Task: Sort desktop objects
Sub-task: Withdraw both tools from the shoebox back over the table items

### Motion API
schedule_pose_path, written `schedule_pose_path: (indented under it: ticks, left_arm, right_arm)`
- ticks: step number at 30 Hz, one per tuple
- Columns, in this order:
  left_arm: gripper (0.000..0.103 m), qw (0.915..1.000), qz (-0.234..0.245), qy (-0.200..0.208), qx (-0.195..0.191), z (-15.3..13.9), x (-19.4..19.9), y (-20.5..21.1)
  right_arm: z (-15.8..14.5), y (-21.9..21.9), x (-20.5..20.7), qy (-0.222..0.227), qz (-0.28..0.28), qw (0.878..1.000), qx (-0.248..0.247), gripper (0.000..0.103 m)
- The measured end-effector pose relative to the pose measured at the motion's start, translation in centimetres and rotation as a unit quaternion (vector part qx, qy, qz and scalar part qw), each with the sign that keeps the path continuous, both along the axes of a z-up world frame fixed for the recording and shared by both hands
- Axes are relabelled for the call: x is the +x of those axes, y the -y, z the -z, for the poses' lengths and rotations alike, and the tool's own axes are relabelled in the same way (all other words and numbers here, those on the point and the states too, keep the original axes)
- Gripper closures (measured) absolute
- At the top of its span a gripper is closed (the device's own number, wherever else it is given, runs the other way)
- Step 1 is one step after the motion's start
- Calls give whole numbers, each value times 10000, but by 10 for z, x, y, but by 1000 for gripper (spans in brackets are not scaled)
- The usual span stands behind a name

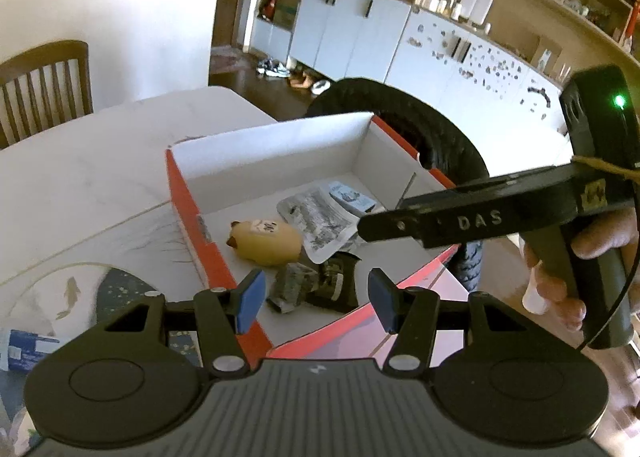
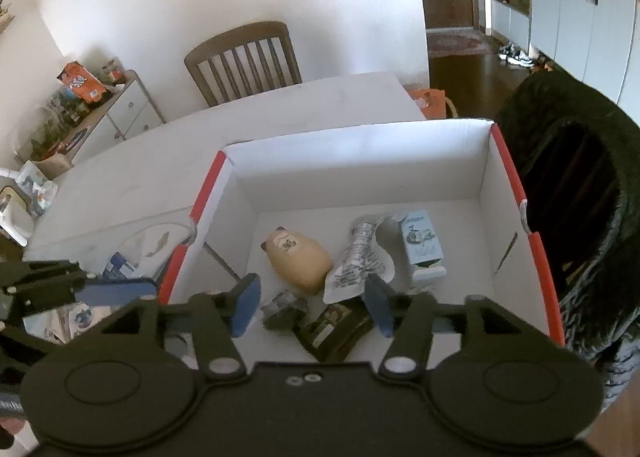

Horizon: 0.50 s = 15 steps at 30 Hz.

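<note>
Both grippers hang over the box (image 2: 508, 177), a white cardboard one w/ red edges, sitting on the desk (image 2: 280, 109). Left gripper (image 1: 316, 297): fingers apart, nothing between them. Right gripper (image 2: 314, 305): same, open and empty, right above the stuff inside. Already in the box: a tan bear-shaped toy (image 2: 298, 259) w/ a round sticker on top, a crinkly printed packet (image 2: 360, 261), a small pale-blue carton (image 2: 422, 247) w/ a cartoon drawing, and two dark wrapped bits, a small wrapper (image 2: 282, 313) and a flat dark pack (image 2: 332, 331), nearest the right fingers. Outside the box, on the desk to its left, a blue-and-white pack (image 1: 22, 349) lies on a patterned mat (image 1: 60, 289), prob. next to sort. It looks light, flat, thin card or foil, so pinch across a short edge, not the face; could slip if glossy. Toy looks smooth and rounded, prob. light, grip across the waist. Packet is soft, will crumple; take a corner. Readable text: "DAS" embossed on the right gripper's arm in the left view. Carton and packet print too small to read.
</note>
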<state>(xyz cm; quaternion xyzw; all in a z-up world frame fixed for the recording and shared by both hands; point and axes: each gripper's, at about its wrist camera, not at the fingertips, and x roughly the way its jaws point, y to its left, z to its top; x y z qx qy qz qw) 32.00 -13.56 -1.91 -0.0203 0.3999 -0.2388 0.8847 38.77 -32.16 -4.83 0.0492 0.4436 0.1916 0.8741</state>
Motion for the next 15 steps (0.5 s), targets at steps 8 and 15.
schedule_pose_path:
  ticks: [8,15]
  left_arm:
    - [42,9999,-93,93,-95,-3,-16,-28]
    - [25,9994,-248,195,-116,-5,-35,-57]
  right_arm:
    - [-9,-12,-21,275,57,9995,173,26]
    - [-17,-40,-41,480,-59,9984,300,20]
